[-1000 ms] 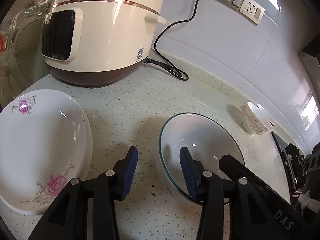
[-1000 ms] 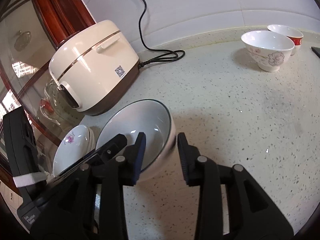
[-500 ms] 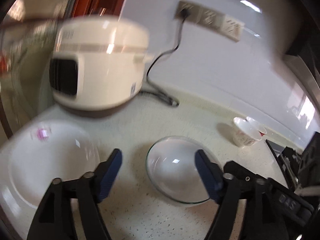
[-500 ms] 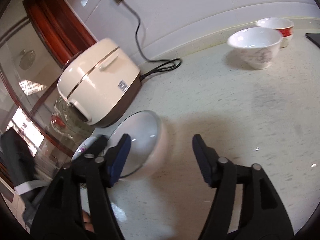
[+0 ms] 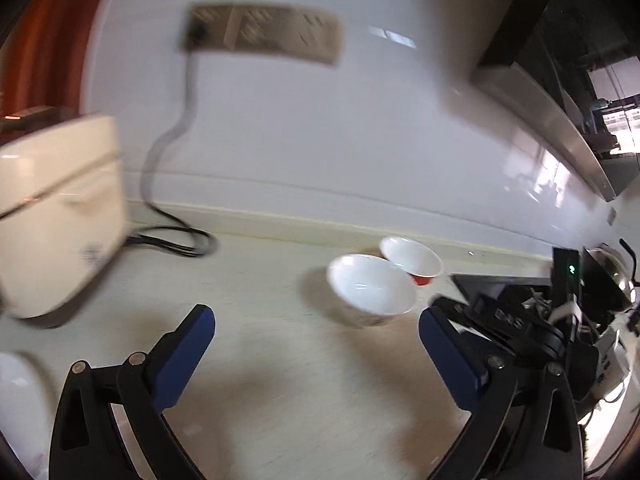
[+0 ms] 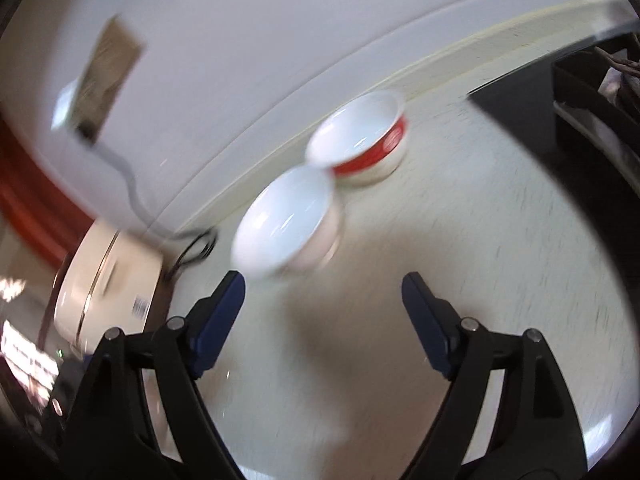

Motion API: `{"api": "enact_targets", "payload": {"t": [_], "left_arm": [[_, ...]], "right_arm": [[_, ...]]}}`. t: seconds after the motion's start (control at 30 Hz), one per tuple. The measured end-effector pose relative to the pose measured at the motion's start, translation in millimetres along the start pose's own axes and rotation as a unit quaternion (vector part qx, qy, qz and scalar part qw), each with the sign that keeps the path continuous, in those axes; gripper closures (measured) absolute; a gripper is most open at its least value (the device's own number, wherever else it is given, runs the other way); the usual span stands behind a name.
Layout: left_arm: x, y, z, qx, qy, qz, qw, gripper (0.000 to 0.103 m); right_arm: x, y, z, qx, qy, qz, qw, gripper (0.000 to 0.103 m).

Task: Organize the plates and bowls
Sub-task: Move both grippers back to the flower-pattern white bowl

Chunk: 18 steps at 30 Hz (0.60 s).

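Grippers on both hands stand wide apart and hold nothing. Both views are smeared by motion blur.

Seen from the left wrist, the left gripper (image 5: pixel 316 322) has just been opening; its two blue pads are spread far apart over bare speckled tabletop (image 5: pixel 256 360), with nothing between them. Just beyond and slightly right of its gap sits a white bowl (image 5: pixel 370 288). A red-banded bowl (image 5: pixel 414 258) sits just behind that white bowl, nearer the wall, the two rims touching or nearly so. Well to the left of the white bowl stands a cream rice cooker (image 5: pixel 56 216), its black cord (image 5: pixel 172 236) coiled beside it and running up to a strip of wall sockets (image 5: pixel 262 34). The edge of a white plate (image 5: pixel 16 396) shows at the lower left, in front of the cooker. The right gripper's black body lies right of the white bowl; raised letters on it are too blurred to read.

Seen from the right wrist, the right gripper (image 6: pixel 324 294) has also just been opening, with only tabletop between its pads. The white bowl (image 6: pixel 284 226) lies just beyond its left pad, not touching. A small square code label on the cooker (image 6: pixel 108 292) is unreadable.
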State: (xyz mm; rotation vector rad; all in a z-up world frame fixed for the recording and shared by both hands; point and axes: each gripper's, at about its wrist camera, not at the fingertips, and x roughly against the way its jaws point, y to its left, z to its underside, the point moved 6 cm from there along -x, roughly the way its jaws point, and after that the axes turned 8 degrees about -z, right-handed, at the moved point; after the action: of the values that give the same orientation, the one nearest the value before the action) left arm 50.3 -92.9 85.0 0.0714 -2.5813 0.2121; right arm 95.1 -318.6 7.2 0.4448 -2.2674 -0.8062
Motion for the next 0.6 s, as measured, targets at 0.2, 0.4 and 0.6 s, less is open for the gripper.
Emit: {"api": "enact_targets", "payload": {"t": [0.2, 0.4, 0.6], "left_arm": [[-68, -6, -21, 0.059, 0.043, -0.001, 0.9973, 0.0], [-141, -5, -13, 0.102, 0.125, -0.014, 0.9868, 0.0], [-172, 13, 11, 0.152, 0.174, -0.023, 0.9725, 0.0]], "right_arm": [[-40, -12, -37, -0.001, 0.008, -0.003, 1.0, 0.02], [-73, 2, -38, 0.07, 0.055, 0.032, 0.996, 0.02], [-82, 11, -37, 0.094, 0.063, 0.044, 0.993, 0.02]]}}
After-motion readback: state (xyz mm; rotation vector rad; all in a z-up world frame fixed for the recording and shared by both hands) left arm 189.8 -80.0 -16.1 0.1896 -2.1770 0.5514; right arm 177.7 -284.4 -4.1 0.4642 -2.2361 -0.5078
